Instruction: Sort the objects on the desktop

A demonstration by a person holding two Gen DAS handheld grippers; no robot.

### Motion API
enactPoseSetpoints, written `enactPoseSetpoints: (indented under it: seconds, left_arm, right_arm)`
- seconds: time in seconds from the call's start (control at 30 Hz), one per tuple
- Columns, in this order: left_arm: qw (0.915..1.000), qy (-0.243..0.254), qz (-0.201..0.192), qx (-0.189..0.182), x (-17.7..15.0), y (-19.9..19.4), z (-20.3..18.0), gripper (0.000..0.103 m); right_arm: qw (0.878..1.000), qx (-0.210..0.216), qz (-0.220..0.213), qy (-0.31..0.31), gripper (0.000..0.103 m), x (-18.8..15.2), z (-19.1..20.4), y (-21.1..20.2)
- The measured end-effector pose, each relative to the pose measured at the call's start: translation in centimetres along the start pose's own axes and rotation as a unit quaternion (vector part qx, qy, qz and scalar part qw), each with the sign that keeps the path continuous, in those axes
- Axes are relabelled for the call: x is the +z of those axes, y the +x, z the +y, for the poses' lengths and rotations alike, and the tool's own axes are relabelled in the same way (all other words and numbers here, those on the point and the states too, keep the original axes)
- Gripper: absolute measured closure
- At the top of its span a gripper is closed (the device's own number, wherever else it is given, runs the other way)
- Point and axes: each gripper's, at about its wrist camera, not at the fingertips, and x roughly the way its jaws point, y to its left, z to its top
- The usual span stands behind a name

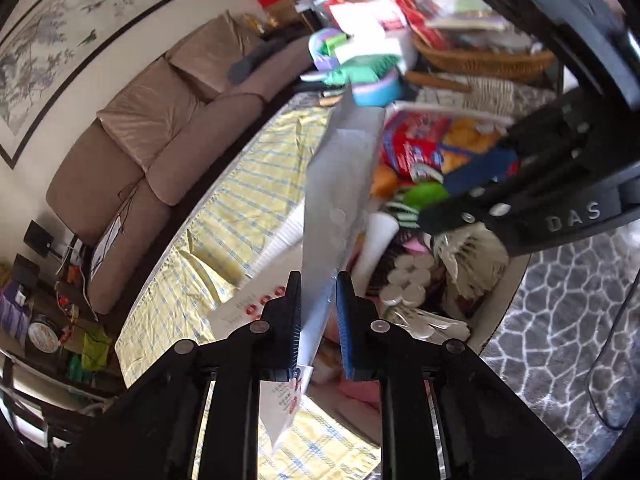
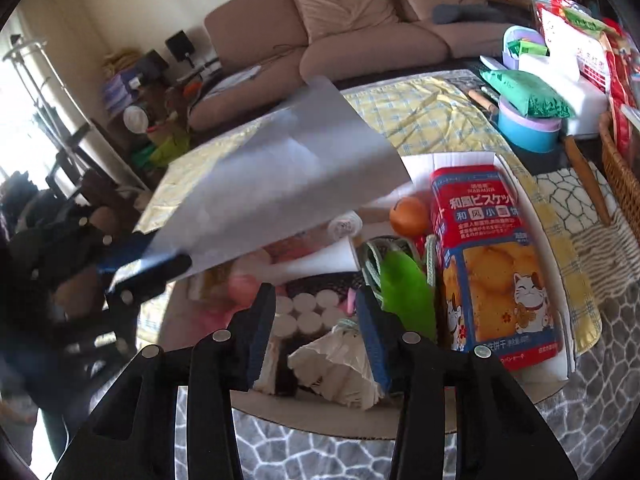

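Above the cardboard box (image 2: 400, 420) of odds and ends, my left gripper (image 1: 318, 320) is pinched onto a flat silvery-grey pouch (image 1: 340, 184), gripping it near its lower end so that most of the pouch sticks up and away from me, tilted over the box. From the right wrist view the same pouch (image 2: 280, 184) hangs in the air over the left part of the box, with the left gripper (image 2: 148, 268) clamped on its lower corner. My right gripper (image 2: 316, 332) hovers over the box with its fingers set moderately apart and nothing between them; below the gap I see a cluster of small white round caps (image 2: 304, 312) and some crumpled white paper (image 2: 340, 364). Inside the box, on its right side, lies a red and blue biscuit pack (image 2: 496, 264) with a cat drawing, an orange (image 2: 408, 216) just beyond its upper left corner, and a bright green piece (image 2: 408, 296) right beside the pack. The box rests on a table spread with a yellow checked cloth (image 2: 420, 116). Further back on the table sit a blue round tub (image 2: 528, 132) with a green bag (image 2: 528, 92) on top of it, and a wicker basket (image 1: 480, 60) heaped with packets. Behind the table stands a brown sofa (image 2: 360, 28).
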Motion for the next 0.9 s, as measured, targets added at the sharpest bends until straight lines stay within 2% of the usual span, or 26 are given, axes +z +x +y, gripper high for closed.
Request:
enactPoseSetpoints:
  seconds: [0.13, 0.23, 0.3, 0.37, 0.47, 0.57, 0.63, 0.67, 0.73, 0.77, 0.83, 0.87, 0.9]
  left_arm:
    - [0.9973, -0.066, -0.008, -0.032, 0.0, -1.2, 3.9, 0.088]
    - [0.9888, -0.132, -0.014, -0.068, -0.5, -1.8, 7.1, 0.088]
    - [0.9755, -0.19, -0.018, -0.109, -1.1, -1.9, 9.5, 0.088]
    - [0.9533, -0.255, -0.026, -0.16, -1.8, -2.0, 12.0, 0.088]
    - [0.9247, -0.311, -0.043, -0.215, -2.4, -2.6, 14.6, 0.088]
    - [0.9044, -0.334, -0.062, -0.258, -1.8, -3.6, 15.9, 0.088]
    - [0.8978, -0.336, -0.075, -0.274, -1.0, -4.5, 16.3, 0.088]
    - [0.8961, -0.333, -0.081, -0.282, -0.5, -5.0, 16.3, 0.088]
    - [0.9039, -0.317, -0.085, -0.275, 0.3, -5.7, 15.8, 0.088]
    - [0.9102, -0.308, -0.086, -0.263, 0.6, -5.9, 15.7, 0.088]
    - [0.9141, -0.309, -0.085, -0.248, 0.2, -5.8, 16.1, 0.087]
    - [0.9194, -0.312, -0.081, -0.225, -0.3, -5.6, 16.2, 0.086]
    - [0.9247, -0.312, -0.077, -0.204, -1.0, -5.3, 16.5, 0.081]
  right_arm:
    - [0.997, 0.042, -0.041, 0.055, 0.059, 0.1, -2.1, -1.5]
    - [0.992, 0.068, -0.06, 0.086, 0.059, 0.4, -3.0, -2.1]
    - [0.99, 0.087, -0.066, 0.085, 0.059, 0.7, -2.5, -2.3]
    - [0.989, 0.107, -0.07, 0.081, 0.059, 1.3, -1.6, -2.3]
    - [0.985, 0.13, -0.075, 0.083, 0.057, 1.7, -0.7, -2.1]
    - [0.978, 0.161, -0.084, 0.105, 0.057, 1.9, -0.9, -2.0]
    - [0.972, 0.176, -0.093, 0.124, 0.057, 1.9, -1.5, -2.3]
    - [0.967, 0.187, -0.099, 0.139, 0.056, 1.9, -2.1, -2.4]
    - [0.963, 0.189, -0.104, 0.163, 0.053, 1.6, -3.0, -2.6]
    - [0.964, 0.177, -0.103, 0.168, 0.052, 1.6, -3.3, -2.7]
    - [0.968, 0.161, -0.099, 0.162, 0.052, 1.5, -3.5, -2.9]
    - [0.97, 0.158, -0.097, 0.159, 0.052, 1.5, -3.5, -2.9]
    - [0.97, 0.159, -0.094, 0.156, 0.051, 1.5, -3.5, -2.9]
